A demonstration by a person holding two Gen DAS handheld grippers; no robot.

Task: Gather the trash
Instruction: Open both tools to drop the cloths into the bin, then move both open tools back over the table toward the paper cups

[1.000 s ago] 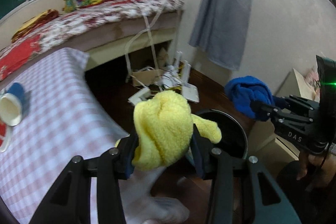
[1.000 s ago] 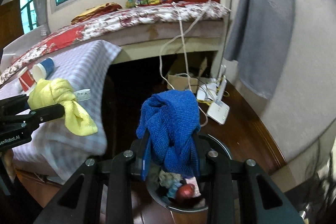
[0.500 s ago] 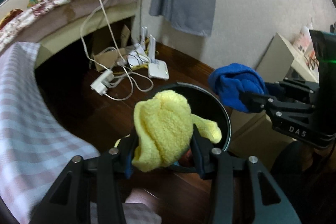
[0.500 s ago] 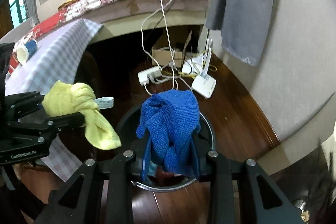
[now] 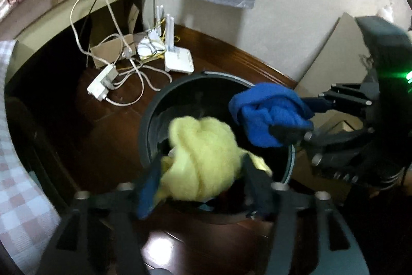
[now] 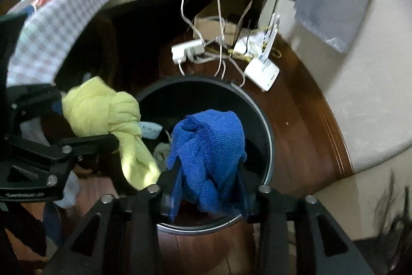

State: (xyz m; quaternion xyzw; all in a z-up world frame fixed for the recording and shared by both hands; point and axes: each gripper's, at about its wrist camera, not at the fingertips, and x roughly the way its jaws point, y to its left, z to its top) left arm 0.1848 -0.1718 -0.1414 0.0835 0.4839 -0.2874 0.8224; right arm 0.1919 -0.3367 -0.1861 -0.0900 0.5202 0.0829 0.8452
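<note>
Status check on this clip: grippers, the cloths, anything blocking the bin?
Left gripper opening, yellow cloth between its jaws. Right gripper opening around blue cloth. Both over the black bin. Bin mouth unobstructed.

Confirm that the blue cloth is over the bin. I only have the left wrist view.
Observer: Confirmed. From the right wrist, the blue cloth hangs between the right gripper's opening jaws, directly above the bin's mouth.
Operator: Describe the yellow cloth from that side.
Observer: The yellow cloth trails a long tail down by the bin's left rim, between the left gripper's opening jaws.
</note>
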